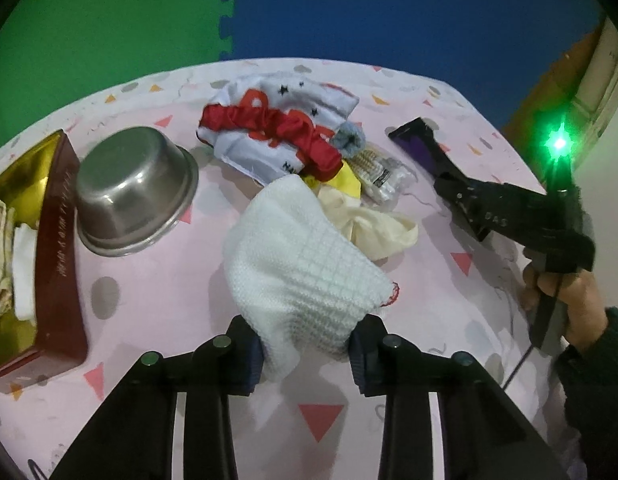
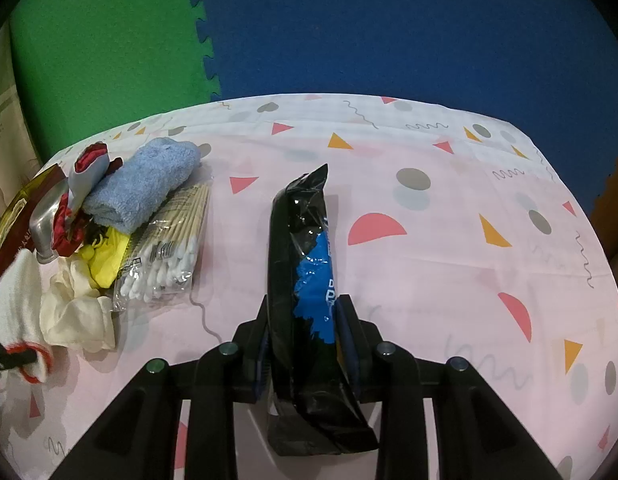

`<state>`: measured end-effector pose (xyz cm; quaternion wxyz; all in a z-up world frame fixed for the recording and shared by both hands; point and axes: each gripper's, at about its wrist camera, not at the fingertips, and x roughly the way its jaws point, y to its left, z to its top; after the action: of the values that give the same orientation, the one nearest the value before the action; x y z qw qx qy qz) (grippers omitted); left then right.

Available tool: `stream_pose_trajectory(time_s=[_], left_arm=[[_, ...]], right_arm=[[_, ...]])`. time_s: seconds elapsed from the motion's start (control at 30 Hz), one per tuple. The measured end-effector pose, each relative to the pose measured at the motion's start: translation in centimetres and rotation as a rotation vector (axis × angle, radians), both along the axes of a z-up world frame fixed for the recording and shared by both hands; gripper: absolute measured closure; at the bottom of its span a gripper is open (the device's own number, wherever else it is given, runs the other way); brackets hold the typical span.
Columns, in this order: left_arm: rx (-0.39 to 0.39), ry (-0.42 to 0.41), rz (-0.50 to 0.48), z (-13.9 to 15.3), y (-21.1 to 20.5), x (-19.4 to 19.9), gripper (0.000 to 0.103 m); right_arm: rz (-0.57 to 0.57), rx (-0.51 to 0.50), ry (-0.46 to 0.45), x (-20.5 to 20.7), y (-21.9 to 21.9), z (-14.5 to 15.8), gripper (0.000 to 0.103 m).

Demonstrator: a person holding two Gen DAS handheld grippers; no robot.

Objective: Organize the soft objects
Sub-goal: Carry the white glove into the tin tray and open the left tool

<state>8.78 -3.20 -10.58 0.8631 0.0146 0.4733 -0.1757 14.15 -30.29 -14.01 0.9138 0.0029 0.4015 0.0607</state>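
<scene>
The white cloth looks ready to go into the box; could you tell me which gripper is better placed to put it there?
Left. The left gripper already pinches the white cloth, beside the box; the right gripper holds a black packet.

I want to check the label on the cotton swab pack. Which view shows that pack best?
The right wrist view: the cotton swab pack lies in full sight beside the blue towel, sticks and tips visible through the clear wrapper. The left wrist view shows only part of it, small, behind the white cloth.
</scene>
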Motion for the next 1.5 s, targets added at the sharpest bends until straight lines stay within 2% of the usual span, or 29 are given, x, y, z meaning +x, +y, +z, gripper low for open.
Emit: stream_pose_trajectory(time_s=[0.2,0.4,0.83,1.0,1.07,1.5], left_arm=[[-0.006,-0.037,0.023,2.0,1.4,-0.7,0.072],[0.029,-0.071,0.105,3.5,4.0,-0.2,0.072],[0.133,-0.108,0.359,6.3,15.8,4.4,0.071],[0.162,-0.080,0.425,5.3,19.3,7.1,0.071],[0.126,-0.048,0.442,4.7,20.9,8.4,0.071],[0.087,0.083,0.490,0.9,23.2,13.8,0.068]], right_arm=[[0.000,-0.001,0.000,0.0,0.0,0.0,0.072],[0.000,-0.002,0.000,0.0,0.0,0.0,0.072],[-0.001,-0.005,0.000,0.0,0.0,0.0,0.072],[-0.001,-0.005,0.000,0.0,0.1,0.0,0.072],[-0.001,-0.007,0.000,0.0,0.1,0.0,0.072],[-0.001,-0.017,-0.001,0.0,0.1,0.0,0.072]])
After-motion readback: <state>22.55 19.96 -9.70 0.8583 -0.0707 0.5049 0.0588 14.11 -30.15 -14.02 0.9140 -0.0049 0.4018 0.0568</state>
